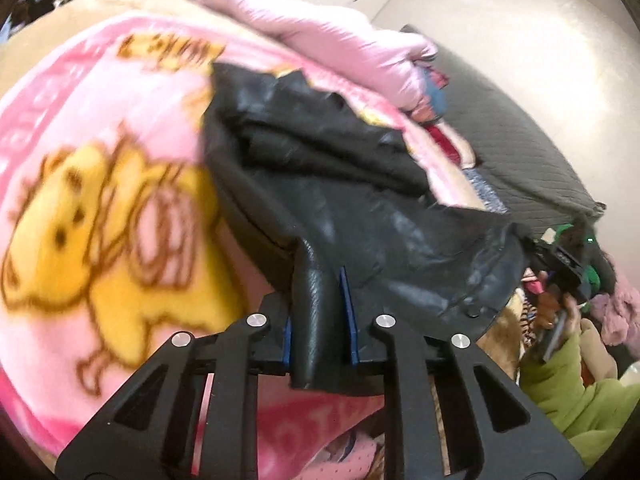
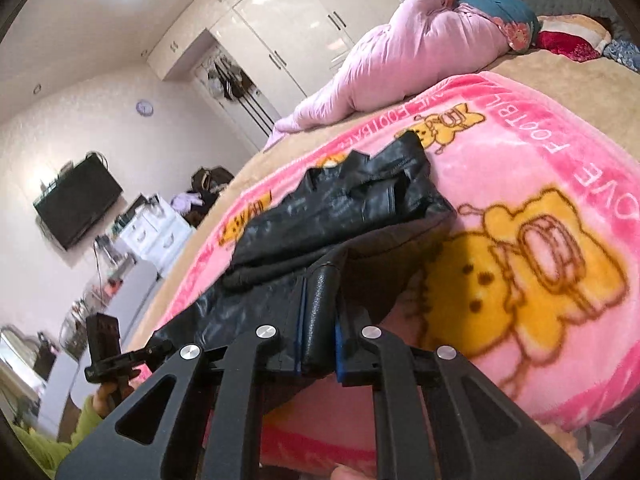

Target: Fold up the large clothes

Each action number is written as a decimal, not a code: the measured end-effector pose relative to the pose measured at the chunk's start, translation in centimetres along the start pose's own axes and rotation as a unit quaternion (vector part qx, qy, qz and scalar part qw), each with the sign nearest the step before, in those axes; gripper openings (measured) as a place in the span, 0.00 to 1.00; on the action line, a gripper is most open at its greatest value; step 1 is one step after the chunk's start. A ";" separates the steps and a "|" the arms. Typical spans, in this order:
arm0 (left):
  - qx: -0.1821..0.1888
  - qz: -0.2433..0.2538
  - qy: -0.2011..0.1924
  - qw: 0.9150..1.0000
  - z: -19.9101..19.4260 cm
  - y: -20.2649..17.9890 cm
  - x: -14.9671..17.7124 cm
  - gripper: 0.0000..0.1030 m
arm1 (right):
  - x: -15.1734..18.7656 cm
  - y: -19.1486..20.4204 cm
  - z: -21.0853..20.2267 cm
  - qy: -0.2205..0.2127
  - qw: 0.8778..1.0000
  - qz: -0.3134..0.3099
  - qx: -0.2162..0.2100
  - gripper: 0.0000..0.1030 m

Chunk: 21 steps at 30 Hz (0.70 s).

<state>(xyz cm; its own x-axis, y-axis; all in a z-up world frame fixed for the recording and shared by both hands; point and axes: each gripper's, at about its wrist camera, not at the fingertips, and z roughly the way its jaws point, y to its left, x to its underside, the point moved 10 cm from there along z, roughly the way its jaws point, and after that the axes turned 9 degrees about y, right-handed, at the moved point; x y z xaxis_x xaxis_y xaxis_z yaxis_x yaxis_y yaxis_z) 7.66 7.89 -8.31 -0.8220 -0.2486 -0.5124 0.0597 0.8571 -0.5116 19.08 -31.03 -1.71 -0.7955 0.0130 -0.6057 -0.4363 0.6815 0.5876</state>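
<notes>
A black, shiny, leather-like jacket (image 1: 320,184) lies rumpled on a pink fleece blanket printed with yellow cartoon bears (image 1: 100,208), filling the centre of the left wrist view and running from centre to lower left in the right wrist view. The left gripper (image 1: 324,280) has its blue-padded fingers pressed together on a thick rolled edge of the jacket at lower centre, and the right gripper (image 2: 320,300) pinches another black edge the same way. A crumpled pale pink quilt (image 2: 400,52) sits in the upper right of the right wrist view, well apart. Each grip looks to me like a bite on a bulky, slippery fold, so the heavy jacket could slide out as it is lifted. The loose part bunched further up may drag the blanket or flop crookedly, spoiling the fold, if the two hands pull unevenly.
</notes>
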 end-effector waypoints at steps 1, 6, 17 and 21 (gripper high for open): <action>0.004 0.003 -0.006 1.000 -0.2 -0.4 -0.6 0.09 | -0.4 0.1 0.0 -0.004 1.000 0.001 0.001 0.10; 0.018 0.011 -0.055 0.998 -1.6 -1.6 -4.9 0.09 | -3.3 0.5 0.1 -0.029 1.000 0.010 -0.007 0.10; 0.026 -0.022 -0.109 0.993 -2.3 -0.9 -12.6 0.09 | -9.8 -0.2 1.8 -0.067 0.997 0.043 -0.007 0.09; 0.021 -0.037 -0.120 0.992 -1.8 -0.4 -15.0 0.09 | -12.4 -0.3 2.9 -0.074 0.996 0.052 -0.007 0.09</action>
<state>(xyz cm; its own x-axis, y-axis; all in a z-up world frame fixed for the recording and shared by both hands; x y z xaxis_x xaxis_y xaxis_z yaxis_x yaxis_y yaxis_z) 18.89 12.07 0.83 -0.6668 -0.4143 -0.6194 0.0327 0.8141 -0.5797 30.29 -29.32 4.04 -0.7666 0.1917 -0.6129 -0.3610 0.6607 0.6582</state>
